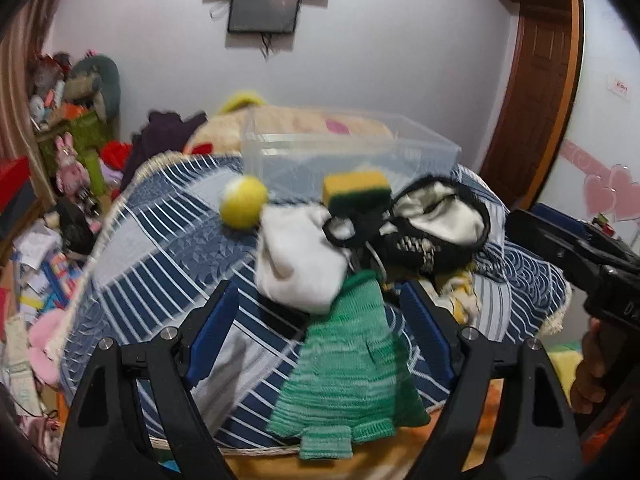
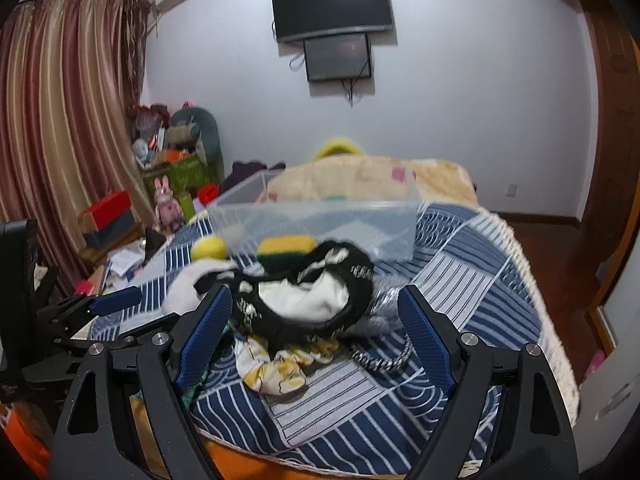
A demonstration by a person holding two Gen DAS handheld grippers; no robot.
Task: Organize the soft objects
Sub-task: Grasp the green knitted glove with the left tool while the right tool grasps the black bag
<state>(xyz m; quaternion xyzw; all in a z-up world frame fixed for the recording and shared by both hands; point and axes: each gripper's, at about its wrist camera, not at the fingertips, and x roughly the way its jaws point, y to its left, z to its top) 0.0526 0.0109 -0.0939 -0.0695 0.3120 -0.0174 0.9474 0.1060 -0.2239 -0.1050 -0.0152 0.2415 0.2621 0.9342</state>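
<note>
Nearest the left wrist camera, the left gripper (image 1: 320, 316) stands wide, holding nothing, with the green knitted glove (image 1: 348, 364) lying flat on the bed between its fingers. The right gripper (image 2: 316, 328) is also wide and empty, its fingers framing the black and white cap (image 2: 308, 300).

The bed (image 2: 472, 280), covered in a blue striped quilt, carries everything. At its far side sits a clear plastic bin (image 1: 348, 152), which looks empty and is probably where the soft things should go. In front of the bin the items lie in a loose heap: the cap, a white sock (image 1: 296, 256) touching the glove's far end, a yellow-patterned cloth (image 2: 276, 364) under the cap, a yellow and green sponge (image 1: 356, 192) and a yellow ball (image 1: 243, 201) just beside the bin.

Each gripper seems poised to choose: glove for the left, cap for the right.
</note>
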